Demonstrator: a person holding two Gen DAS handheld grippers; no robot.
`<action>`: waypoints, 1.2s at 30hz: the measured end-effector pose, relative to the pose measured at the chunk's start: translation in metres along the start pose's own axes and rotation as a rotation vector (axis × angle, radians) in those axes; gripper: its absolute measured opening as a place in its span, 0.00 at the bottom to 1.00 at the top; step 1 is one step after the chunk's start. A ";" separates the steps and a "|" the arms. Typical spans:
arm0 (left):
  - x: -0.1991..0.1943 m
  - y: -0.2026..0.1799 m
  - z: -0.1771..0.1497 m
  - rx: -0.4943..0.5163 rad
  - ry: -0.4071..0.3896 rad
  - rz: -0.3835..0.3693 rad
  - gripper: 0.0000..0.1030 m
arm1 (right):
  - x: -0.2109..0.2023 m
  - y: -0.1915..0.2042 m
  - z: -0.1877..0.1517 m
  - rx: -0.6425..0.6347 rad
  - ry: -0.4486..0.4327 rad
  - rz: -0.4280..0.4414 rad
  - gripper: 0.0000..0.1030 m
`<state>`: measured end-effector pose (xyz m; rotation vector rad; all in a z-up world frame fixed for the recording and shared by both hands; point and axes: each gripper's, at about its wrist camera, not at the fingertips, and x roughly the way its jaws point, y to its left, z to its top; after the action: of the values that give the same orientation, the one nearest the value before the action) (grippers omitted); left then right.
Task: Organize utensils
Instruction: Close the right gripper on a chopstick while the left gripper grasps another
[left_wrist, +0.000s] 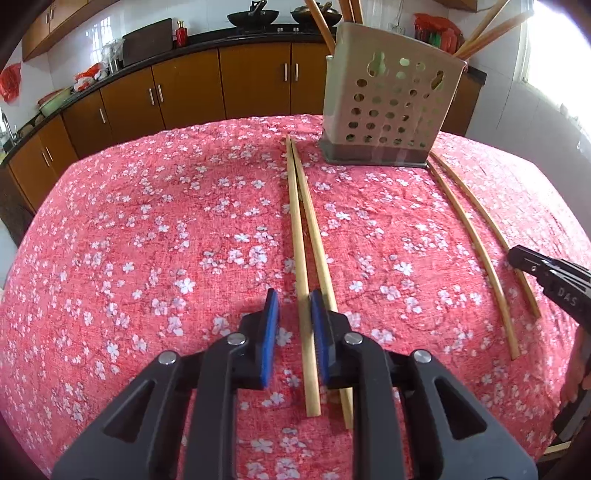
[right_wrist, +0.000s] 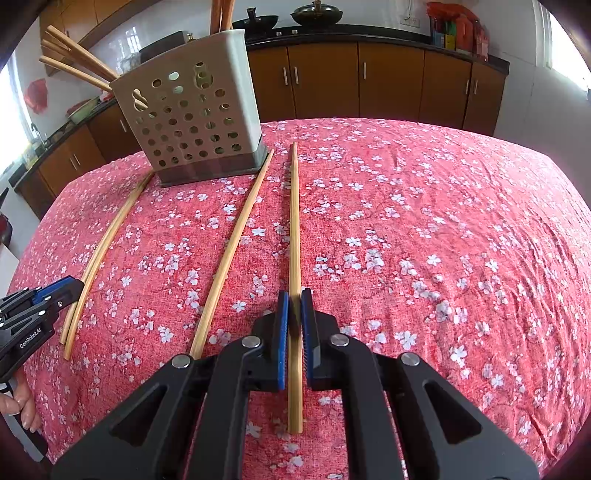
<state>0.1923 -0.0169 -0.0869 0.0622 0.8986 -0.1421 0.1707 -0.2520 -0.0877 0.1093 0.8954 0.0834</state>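
Tabletop: we see the tabletop (left_wrist: 147, 229) covered by a red cloth printed with white blossoms, with brown kitchen cabinets (left_wrist: 184, 92) behind it
Holder: a grey perforated utensil holder (left_wrist: 391, 107) stands upright at the far side of the tabletop, several chopsticks already leaning out of its top
Left pair: two chopsticks (left_wrist: 295, 221) lie side by side, far tips touching near the holder's base, near ends slightly spread
Right pair: two more chopsticks lie apart from each other to the right of the holder, one of them (right_wrist: 229, 254) loose on the cloth
Left tongs: we hold the left tongs (left_wrist: 293, 310) low over the left pair; one chopstick runs between the blue pads with a gap on its left side, the other passes under the right finger, so the tongs are not yet clenched on anything
Right tongs: the right tongs (right_wrist: 294, 310) are clenched on the rightmost chopstick (right_wrist: 294, 221), pads pressing both its sides near its near end, the stick still flat on the cloth
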 end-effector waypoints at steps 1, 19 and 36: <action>0.001 0.000 0.002 -0.002 0.001 0.002 0.19 | 0.001 0.001 0.001 -0.003 0.001 -0.002 0.08; 0.009 0.070 0.015 -0.151 -0.009 0.119 0.12 | 0.016 -0.023 0.015 0.027 -0.017 -0.077 0.08; 0.008 0.071 0.013 -0.150 -0.018 0.124 0.17 | 0.014 -0.028 0.013 0.056 -0.024 -0.068 0.08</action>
<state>0.2181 0.0514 -0.0852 -0.0227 0.8825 0.0402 0.1907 -0.2788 -0.0939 0.1313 0.8773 -0.0064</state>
